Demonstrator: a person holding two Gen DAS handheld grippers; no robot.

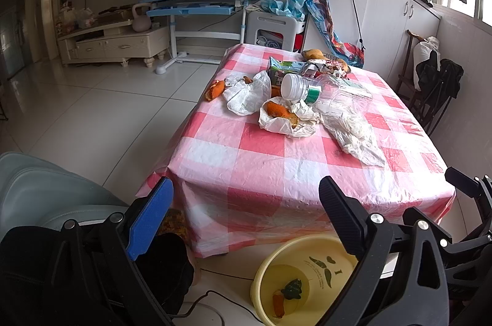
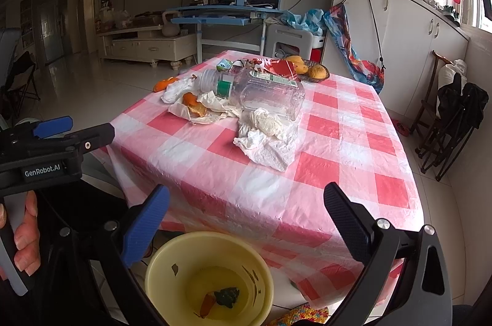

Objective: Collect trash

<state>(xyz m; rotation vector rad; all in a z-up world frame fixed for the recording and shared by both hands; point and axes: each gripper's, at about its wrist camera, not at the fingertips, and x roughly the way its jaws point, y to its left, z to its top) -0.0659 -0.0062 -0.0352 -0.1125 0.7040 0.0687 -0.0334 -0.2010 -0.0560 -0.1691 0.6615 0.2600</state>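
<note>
Both claws hang back from the table (image 1: pixel 307 172), low by its near edge, over a yellow basin (image 2: pixel 160 264) on the floor. The left claw (image 1: pixel 246 203) gapes wide with nothing in it; the right claw (image 2: pixel 246 212) gapes just as wide, also empty.

The trash sits in one heap toward the far middle of the checked cloth, well apart from either claw. To my eye the step is the reach in for a first piece. The nearest is the crumpled tissue (image 2: pixel 264 135) on the right side, soft and loose, so I'd come down over its highest fold and pinch deep, or it will slip out in shreds. The bottle (image 2: pixel 261 92) lies on its side, clear, white-capped, its neck pointing left and resting on the paper (image 1: pixel 286 123) that holds orange peel (image 1: pixel 278 110); lifting that paper first would likely roll the bottle. More peel (image 1: pixel 213 90) lies alone at the left edge, an easy pick for the left claw. Cartons (image 1: pixel 286 69) stand behind the heap. The basin already holds a few scraps, so drops go there
</note>
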